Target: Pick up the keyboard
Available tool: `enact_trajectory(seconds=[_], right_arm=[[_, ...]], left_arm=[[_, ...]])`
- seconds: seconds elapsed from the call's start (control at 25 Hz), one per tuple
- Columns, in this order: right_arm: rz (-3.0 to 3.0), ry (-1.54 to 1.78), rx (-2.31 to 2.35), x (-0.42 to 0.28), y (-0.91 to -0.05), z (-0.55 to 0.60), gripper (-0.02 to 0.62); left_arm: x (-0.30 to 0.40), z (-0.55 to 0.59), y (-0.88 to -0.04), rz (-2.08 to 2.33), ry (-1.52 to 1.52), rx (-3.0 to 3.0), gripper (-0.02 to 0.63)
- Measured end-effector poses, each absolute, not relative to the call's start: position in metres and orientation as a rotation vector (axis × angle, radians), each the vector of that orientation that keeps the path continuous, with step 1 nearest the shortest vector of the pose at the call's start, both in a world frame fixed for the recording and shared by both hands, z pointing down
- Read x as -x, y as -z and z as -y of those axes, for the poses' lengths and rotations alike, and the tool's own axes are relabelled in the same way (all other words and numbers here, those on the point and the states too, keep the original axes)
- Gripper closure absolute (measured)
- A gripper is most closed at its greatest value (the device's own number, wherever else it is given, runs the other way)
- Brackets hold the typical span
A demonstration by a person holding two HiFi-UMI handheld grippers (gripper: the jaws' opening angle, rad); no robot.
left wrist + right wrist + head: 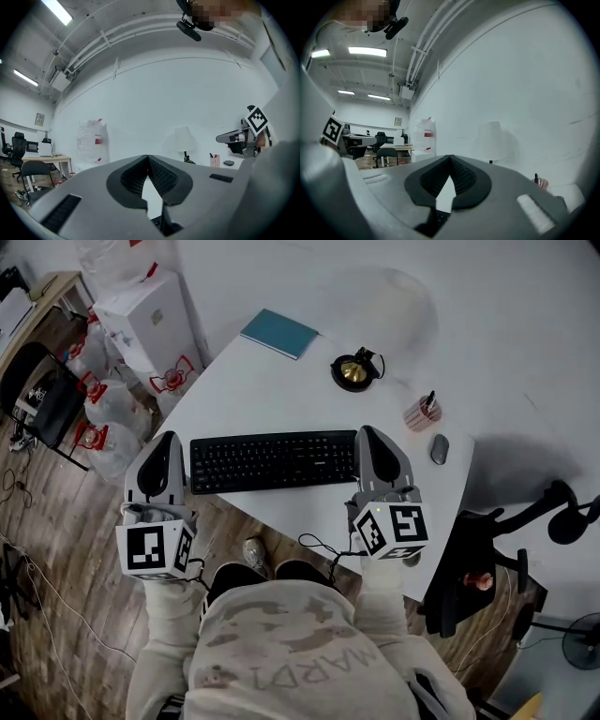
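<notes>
The keyboard (272,460) lies on the worktop (281,381) between the left gripper (167,442) and the right gripper (368,432), each with fingers pressed together on nothing. Right of the keyboard, a small cup (423,412) holds pens.

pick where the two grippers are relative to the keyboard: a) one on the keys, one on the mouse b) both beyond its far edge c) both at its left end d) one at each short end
d: the head view shows the left gripper beside the left end of the keyboard and the right gripper beside its right end, both shut with nothing between their jaws.
</notes>
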State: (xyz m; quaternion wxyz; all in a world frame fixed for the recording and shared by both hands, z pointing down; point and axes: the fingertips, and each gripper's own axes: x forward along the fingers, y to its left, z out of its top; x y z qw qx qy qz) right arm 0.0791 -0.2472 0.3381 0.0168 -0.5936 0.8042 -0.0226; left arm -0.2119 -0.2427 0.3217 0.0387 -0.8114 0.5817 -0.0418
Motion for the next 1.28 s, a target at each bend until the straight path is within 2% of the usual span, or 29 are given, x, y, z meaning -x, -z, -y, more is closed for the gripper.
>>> enact_trajectory(seconds=[0.96,1.04,1.28], right_arm=[[-2.564,0.611,2.030,-0.104,-0.484,0.290,0.580],[-2.577,0.643,2.037,-0.108,-0.494,0.294,0.530],[-2.638,0.785,2.040,-0.118,-0.527,0.301,0.452]], left_arm=[[0.241,0.279,-0.484,-1.931,0.569,2.723,0.600],[0.246,0.280,-0.494,-1.973,0.576,2.747,0.598],[0.258,0.282,-0.527,-2.085,0.617,2.834,0.534]])
